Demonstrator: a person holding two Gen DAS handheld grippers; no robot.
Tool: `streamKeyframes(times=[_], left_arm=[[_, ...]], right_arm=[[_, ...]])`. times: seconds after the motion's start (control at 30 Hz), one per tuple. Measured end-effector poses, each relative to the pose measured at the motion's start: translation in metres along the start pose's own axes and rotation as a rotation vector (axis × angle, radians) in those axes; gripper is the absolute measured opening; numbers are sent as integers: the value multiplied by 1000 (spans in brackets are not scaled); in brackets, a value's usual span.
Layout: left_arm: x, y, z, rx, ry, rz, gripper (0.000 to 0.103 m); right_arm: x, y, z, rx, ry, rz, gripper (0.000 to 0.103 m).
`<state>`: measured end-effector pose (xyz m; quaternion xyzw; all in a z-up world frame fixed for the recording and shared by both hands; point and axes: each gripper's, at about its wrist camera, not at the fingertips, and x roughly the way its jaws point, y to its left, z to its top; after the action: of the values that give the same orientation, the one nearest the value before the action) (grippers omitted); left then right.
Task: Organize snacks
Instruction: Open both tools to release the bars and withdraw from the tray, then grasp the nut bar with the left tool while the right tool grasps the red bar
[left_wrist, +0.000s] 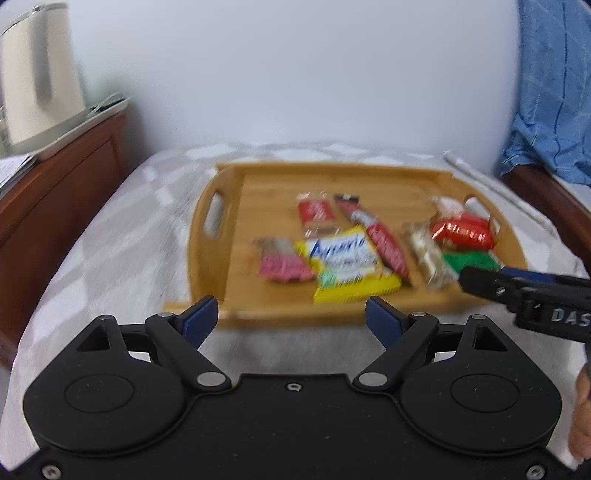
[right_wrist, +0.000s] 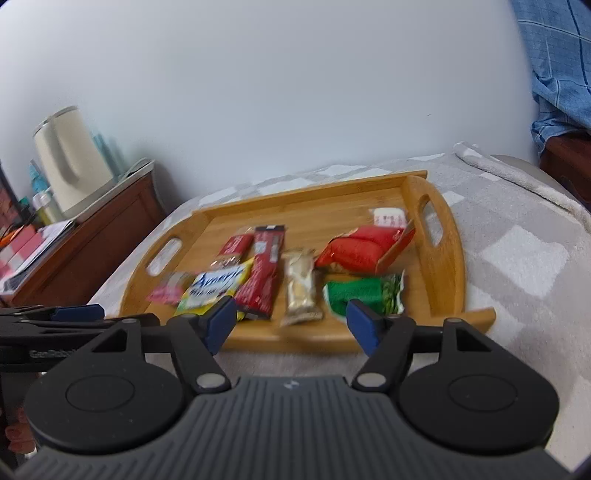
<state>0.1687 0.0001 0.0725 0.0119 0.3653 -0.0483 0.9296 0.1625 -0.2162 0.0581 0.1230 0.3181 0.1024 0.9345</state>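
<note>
A grey-and-white checked blanket (right_wrist: 517, 258) covers the bed, and on it lies the bamboo tray (left_wrist: 221, 236), just ahead of both claws. All the snacks are in the tray. Ahead of the left gripper (left_wrist: 291, 314) lies the yellow snack packet (left_wrist: 351, 266), with a pink wafer pack (left_wrist: 282, 262) to that claw's left and the long dark-red bar (left_wrist: 384, 240) slanting away to its right. Ahead of the right gripper (right_wrist: 291, 321) sits the gold-wrapped bar (right_wrist: 301, 288), the green packet (right_wrist: 358, 293) close by its right finger and the red bag (right_wrist: 354, 251) beyond that. A small white-and-red packet (right_wrist: 388, 217) lies farthest off, by the tray's handle hole.

Both claws stand apart with nothing between the blue pads — neither presses on any wrapper.

My reading is that the snacks are gathered but loosely laid, some overlapping. The risks from here: the two claws hang near each other over the near rim, so a careless reach could knock them together; a finger dragging low could catch that rim and shove the tray across the soft blanket; and slick overlapped wrappers could slide — or come up two at once.
</note>
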Motion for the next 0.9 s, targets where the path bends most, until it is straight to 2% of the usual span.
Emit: streamKeyframes(times=[0.2,0.47,0.83,0.9], left_arm=[[-13,4,-27,-26,27,11,90],[-18,6,-52,-40,52,28,92],[-13,11,-66,-58,73,33,92],[-11,12,-66,-71,78,24,91]], right_arm=[[-26,19,-25,-87,-38,4,86],[-47,46,-66,-177,-19,17,86],[-60,57,-101,-213,24,-3,86],[-59,62,-105,-234,25,-6,83]])
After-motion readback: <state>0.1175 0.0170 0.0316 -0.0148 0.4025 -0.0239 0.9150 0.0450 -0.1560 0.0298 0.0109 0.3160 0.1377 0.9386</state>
